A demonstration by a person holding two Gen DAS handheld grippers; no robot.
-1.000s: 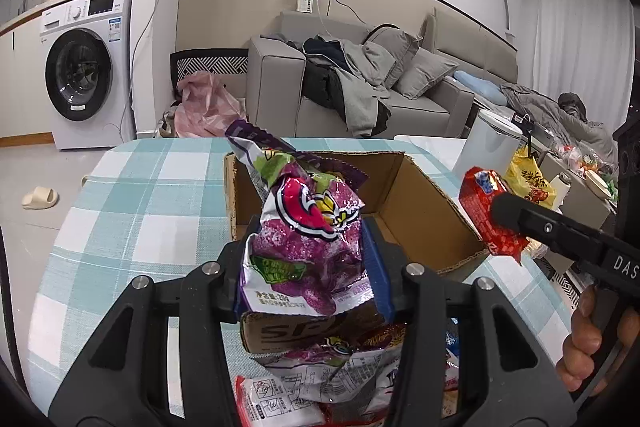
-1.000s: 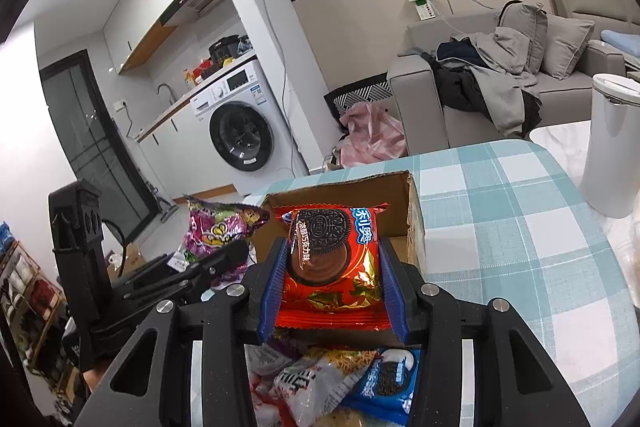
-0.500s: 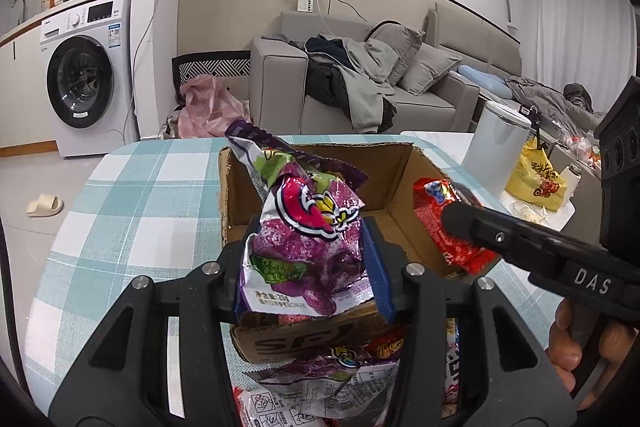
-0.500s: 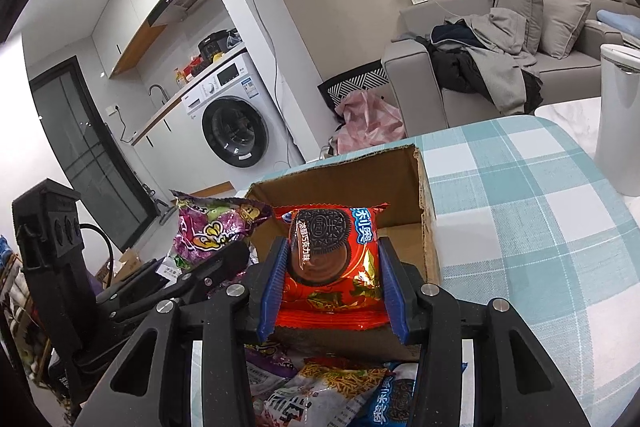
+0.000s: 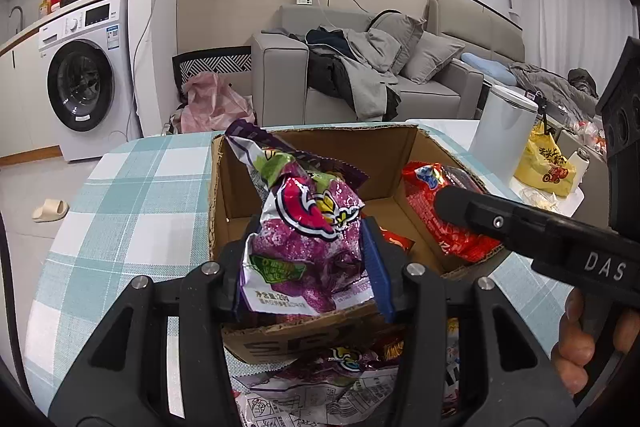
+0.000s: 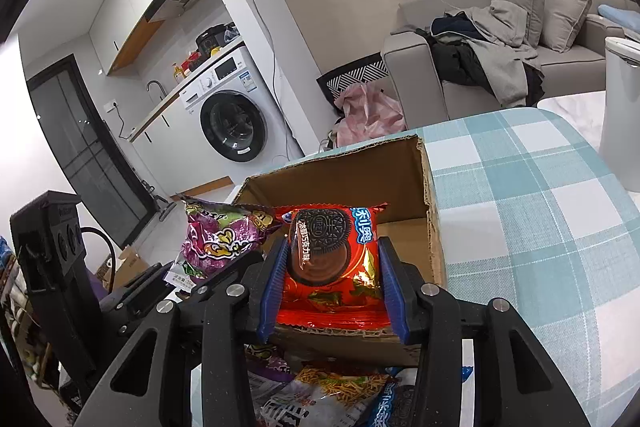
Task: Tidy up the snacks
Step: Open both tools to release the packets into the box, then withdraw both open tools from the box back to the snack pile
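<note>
My left gripper [image 5: 306, 255] is shut on a purple snack bag [image 5: 308, 239] and holds it over the near edge of an open cardboard box [image 5: 236, 187]. My right gripper [image 6: 330, 267] is shut on a red Oreo packet [image 6: 332, 259] and holds it over the box [image 6: 400, 183] from the right side. In the left wrist view the red packet [image 5: 436, 211] hangs over the box's right wall. The purple bag also shows in the right wrist view [image 6: 218, 239]. Something red lies on the box floor, mostly hidden.
The box stands on a teal checked tablecloth [image 5: 132, 211]. Several loose snack packets [image 6: 332, 391] lie in front of the box. A white bin [image 5: 500, 131] and a yellow bag [image 5: 544, 163] stand to the right. A sofa and a washing machine are beyond.
Both grippers have moved forward toward the box with their packets. The red packet has come from outside the right wall to over the box.
</note>
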